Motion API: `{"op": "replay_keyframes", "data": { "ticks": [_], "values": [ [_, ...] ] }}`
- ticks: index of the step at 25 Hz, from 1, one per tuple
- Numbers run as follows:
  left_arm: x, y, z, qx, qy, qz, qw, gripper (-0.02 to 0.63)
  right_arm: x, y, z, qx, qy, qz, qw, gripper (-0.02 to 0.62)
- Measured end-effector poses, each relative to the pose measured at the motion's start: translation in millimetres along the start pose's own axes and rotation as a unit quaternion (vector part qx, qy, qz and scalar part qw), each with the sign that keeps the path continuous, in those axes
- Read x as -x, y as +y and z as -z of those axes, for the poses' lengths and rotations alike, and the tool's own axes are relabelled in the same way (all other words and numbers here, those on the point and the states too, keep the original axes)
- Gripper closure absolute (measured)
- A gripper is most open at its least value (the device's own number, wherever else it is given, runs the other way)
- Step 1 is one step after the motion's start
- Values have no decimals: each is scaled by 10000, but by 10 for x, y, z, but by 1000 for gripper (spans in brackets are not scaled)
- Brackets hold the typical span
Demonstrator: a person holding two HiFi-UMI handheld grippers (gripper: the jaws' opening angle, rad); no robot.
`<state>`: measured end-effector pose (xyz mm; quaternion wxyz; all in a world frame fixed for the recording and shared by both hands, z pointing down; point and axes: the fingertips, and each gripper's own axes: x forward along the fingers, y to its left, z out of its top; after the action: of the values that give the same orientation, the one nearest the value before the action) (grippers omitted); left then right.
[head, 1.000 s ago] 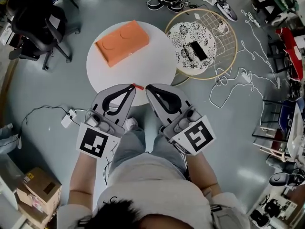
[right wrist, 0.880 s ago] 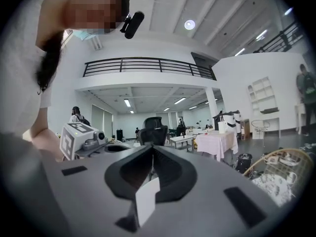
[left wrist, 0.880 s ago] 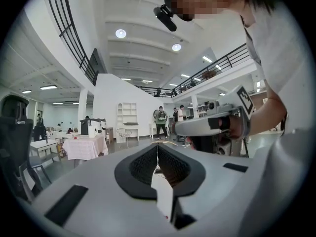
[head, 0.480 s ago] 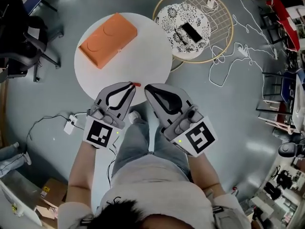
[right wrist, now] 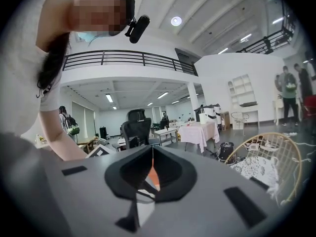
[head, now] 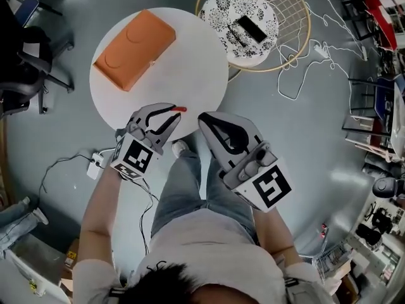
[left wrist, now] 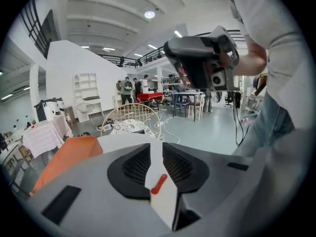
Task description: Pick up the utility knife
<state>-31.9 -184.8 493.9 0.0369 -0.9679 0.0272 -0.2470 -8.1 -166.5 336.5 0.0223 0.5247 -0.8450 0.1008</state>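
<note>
On my left gripper [left wrist: 156,149] feed the jaws stand a narrow slot apart, clamped on nothing. Through that slot I see the utility knife [left wrist: 159,184], a small slim red piece lying on the smooth white desk [head: 196,56]. From the head view it sits at the round desk's near edge, just past the left jaw tips; I cannot tell whether they touch it. Against half a second ago the knife lies where it did, while the left gripper has tipped more steeply down towards it, its back end drawn closer to the desk edge.

The right gripper [right wrist: 152,149] has barely shifted. It hangs off the near edge, just right of the left one, jaws pressed together at the tips and empty. Only a sliver of orange and white shows through the black-lined hollow behind them.

The orange box [head: 134,48] lies on the far left of the desk, well apart from the knife. It is a flat matte rectangle with rounded corners and two round dents in its top; the top is closed and its inside is hidden.

Off the desk's far right, on the glossy grey floor [head: 285,151], stands a round gold wire basket [head: 292,40] with a grid bottom. In it lies a round black-and-white patterned pad [head: 221,14], and on that a dark flat slab [head: 251,28]. Loose white cables [head: 297,84] trail over the floor just beside the basket.
</note>
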Motion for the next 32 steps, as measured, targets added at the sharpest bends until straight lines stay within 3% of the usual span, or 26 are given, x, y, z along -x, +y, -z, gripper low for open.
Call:
{"op": "replay_keyframes", "data": {
  "ticks": [9, 20, 32],
  "values": [
    [-403, -41, 572, -373, 704, 704, 9943, 531, 7, -45, 157, -71, 136, 117, 9998, 581],
    [-658, -102, 1035, -577, 1341, 1238, 9815, 526, 73, -109, 308, -188, 282, 226, 9992, 581],
    [-708, -92, 1104, -599, 1583, 1345, 9764, 545, 59, -140, 334, -189, 337, 190, 9991, 581]
  ]
}}
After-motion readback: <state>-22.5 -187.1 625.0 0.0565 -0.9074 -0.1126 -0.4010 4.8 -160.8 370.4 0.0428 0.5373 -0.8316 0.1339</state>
